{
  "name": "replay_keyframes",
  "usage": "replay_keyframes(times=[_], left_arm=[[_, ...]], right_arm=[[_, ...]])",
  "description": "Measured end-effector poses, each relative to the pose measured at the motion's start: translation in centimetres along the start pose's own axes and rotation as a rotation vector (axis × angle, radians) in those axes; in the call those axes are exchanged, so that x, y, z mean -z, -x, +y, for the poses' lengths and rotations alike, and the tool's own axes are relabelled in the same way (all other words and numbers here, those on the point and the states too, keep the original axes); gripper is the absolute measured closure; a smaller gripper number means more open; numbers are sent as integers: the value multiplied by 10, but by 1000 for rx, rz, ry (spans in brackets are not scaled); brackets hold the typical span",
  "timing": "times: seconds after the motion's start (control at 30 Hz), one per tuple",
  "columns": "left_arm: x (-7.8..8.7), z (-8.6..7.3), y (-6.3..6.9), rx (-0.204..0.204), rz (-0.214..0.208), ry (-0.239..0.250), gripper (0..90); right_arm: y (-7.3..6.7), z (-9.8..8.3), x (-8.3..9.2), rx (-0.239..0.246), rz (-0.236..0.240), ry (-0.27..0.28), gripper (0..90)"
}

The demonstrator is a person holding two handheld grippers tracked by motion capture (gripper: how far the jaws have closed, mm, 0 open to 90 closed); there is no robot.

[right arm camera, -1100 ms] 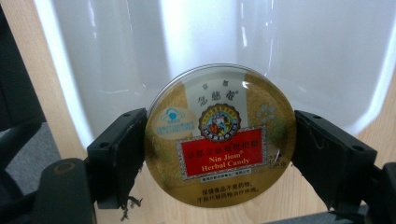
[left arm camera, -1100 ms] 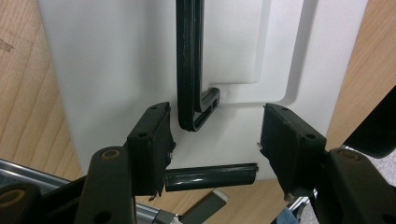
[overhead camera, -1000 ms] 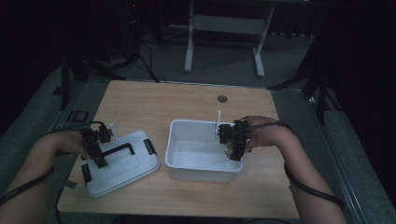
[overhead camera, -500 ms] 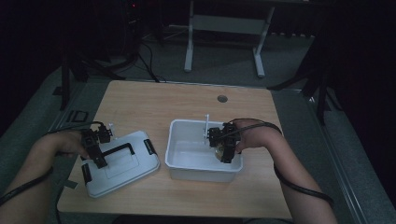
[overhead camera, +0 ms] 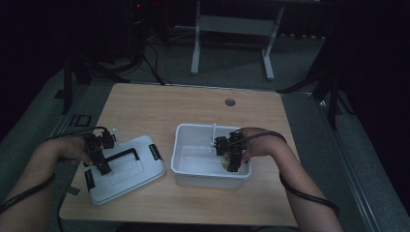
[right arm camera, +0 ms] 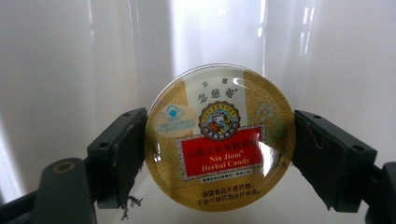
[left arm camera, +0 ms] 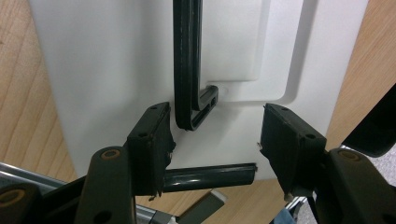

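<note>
Candy tin (right arm camera: 219,140): round gold metal tin with a red label band, clamped between both pads of the right gripper (right arm camera: 219,154); held inside the white plastic tub, face toward the gripper's camera; seen as a small gold spot at the gripper's tip in the high view (overhead camera: 226,163).
Right gripper (overhead camera: 231,155): jaws closed on the tin's two sides, lowered into the tub near its right wall.
White plastic tub (overhead camera: 188,166): rectangular, open-topped, standing near the middle of the counter toward the front edge; pale inner walls behind the tin in the right gripper view (right arm camera: 70,60).
Left gripper (overhead camera: 99,157): jaws apart, nothing pressed between the pads, poised over the lid's near end (left arm camera: 215,140).
White plastic lid (overhead camera: 123,171): flat rectangular, lying on the counter near the front left corner, just beside the tub.
Black handle (left arm camera: 187,65): folded flat on the lid's top, one end between the parted jaws.
Black latch clips (overhead camera: 155,152): one on each short end of the lid.
Wooden counter (overhead camera: 159,106): light wood, rectangular.
</note>
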State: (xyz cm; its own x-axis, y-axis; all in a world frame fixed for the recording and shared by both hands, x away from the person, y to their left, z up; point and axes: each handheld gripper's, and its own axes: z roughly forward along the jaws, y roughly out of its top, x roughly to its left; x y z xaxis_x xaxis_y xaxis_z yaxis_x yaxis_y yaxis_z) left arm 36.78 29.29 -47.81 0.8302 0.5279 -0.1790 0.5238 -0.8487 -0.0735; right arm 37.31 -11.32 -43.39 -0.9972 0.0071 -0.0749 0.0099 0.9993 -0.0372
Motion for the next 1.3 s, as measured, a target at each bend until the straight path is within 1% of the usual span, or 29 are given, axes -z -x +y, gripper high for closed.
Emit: replay_keyframes(times=[0.2, 0.33, 0.43, 0.47, 0.53, 0.57, 0.6, 0.67, 0.9, 1.03, 1.17, 1.2, 1.27, 1.3], left_arm=[[-1, 1, 0, -3, -3, -2, 424], [-2, 0, 0, 3, -3, -6, 424], [-2, 0, -1, 3, -3, -9, 424], [-2, 0, -1, 4, -2, -9, 424], [-1, 0, -1, 0, -2, -11, 424], [-1, 0, -1, 0, -2, -10, 423], [-1, 0, -1, 2, -1, -10, 423], [0, 0, 0, 1, -1, -7, 423], [-1, 0, -2, 1, -2, -9, 423], [-2, -1, -1, 3, 1, -12, 423], [-3, -1, -1, 6, 0, -17, 423], [-3, 0, -2, 2, 1, -17, 423], [-2, 0, -1, 3, 0, -14, 423], [-2, 1, -1, -1, 1, -15, 423]], right_arm=[[4, -3, -11, 1, 10, 9, 208], [5, -4, -18, 0, 16, 0, 208], [6, -5, -22, -6, 4, -5, 208], [6, -5, -23, -5, 14, -8, 208], [7, -5, -25, -2, 18, -18, 208], [7, -5, -27, -4, 6, -21, 208], [8, -4, -27, -7, 3, -23, 208], [9, -4, -29, 3, -14, -28, 208], [10, -1, -36, -2, 1, -45, 208], [11, -1, -40, -12, -6, -49, 208], [12, 0, -44, -4, -10, -56, 208], [12, 1, -45, -2, -9, -58, 208], [12, 2, -47, -7, -8, -65, 208], [12, 2, -48, 1, -15, -67, 208]])
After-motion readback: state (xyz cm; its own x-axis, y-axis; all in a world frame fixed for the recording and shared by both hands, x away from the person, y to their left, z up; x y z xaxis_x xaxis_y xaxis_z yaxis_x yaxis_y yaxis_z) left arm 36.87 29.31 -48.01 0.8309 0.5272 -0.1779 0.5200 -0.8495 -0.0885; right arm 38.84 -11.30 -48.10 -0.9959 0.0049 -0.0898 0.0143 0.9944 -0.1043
